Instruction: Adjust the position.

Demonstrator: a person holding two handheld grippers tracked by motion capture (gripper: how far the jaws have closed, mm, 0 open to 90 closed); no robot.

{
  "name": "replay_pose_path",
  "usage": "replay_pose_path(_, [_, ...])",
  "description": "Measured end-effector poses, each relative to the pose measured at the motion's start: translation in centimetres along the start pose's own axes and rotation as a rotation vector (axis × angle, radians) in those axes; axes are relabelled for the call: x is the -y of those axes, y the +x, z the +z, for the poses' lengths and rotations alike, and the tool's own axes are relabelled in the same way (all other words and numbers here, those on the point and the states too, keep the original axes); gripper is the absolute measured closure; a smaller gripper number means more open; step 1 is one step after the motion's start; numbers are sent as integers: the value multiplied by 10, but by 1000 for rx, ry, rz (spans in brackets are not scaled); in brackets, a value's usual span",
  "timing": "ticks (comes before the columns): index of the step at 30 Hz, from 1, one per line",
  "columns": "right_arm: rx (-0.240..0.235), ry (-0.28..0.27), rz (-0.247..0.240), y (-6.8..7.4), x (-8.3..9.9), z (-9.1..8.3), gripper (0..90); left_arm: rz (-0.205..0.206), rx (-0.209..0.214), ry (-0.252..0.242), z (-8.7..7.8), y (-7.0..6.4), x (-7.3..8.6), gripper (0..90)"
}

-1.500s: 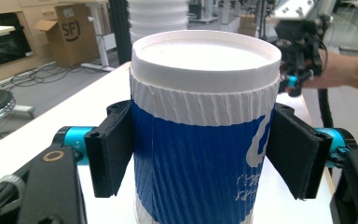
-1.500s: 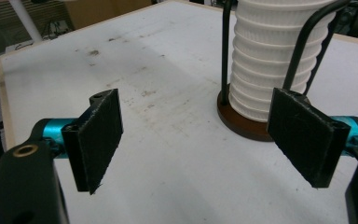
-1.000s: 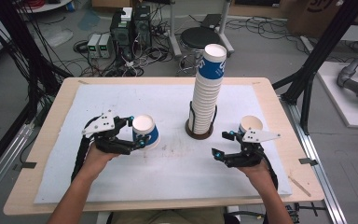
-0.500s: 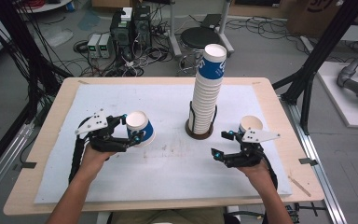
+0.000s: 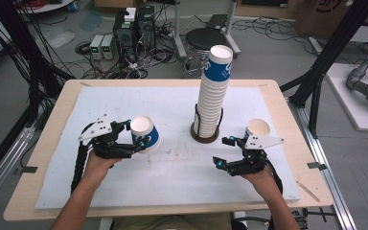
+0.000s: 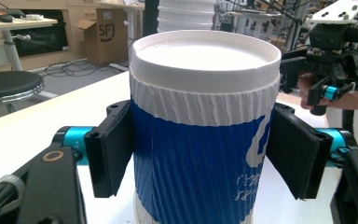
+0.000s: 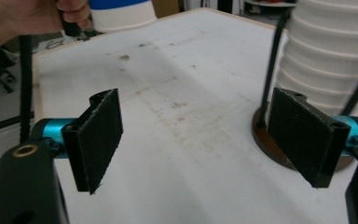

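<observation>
Cup (image 6: 205, 135) clamped in left gripper (image 5: 124, 143), over the mat's left side, apart from the stack (image 5: 214, 93). Second cup (image 5: 258, 128) stands beside the right gripper (image 5: 232, 153), jaws spread, empty. Likely unstacking; most cups remain stacked.

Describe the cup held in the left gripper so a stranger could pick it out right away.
Start at the tall stack of cups standing in a round holder mid-table, then look toward the person's left. There the left gripper clamps a single blue-and-white ribbed paper cup. Unlike the lone cup by the right gripper, it is gripped and tilted, not standing free.
</observation>
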State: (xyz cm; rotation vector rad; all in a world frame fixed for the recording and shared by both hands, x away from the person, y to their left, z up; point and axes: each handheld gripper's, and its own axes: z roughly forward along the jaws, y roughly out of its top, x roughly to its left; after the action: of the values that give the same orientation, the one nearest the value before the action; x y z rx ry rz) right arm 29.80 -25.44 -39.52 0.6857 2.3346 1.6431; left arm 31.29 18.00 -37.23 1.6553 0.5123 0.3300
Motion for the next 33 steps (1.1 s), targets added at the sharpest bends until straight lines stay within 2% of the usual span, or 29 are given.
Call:
replay_pose_path(3, [-41, -10, -8, 5, -3, 5, 187, 3, 13, -5, 2, -6, -1, 277])
replay_pose_path(9, [-103, -11, -37, 12, -8, 21, 187, 15, 66, -13, 7, -15, -3, 277])
replay_pose_path(22, [-233, -7, -88, 27, -19, 64, 187, 52, 235, -2, 29, -41, -6, 277])
replay_pose_path(29, [-287, -11, -84, 30, -19, 70, 185, 54, 282, 18, 39, -47, -3, 277])
replay_pose_path(33, [-301, -11, -83, 32, -19, 71, 144, 51, 306, 12, 42, -50, -3, 277])
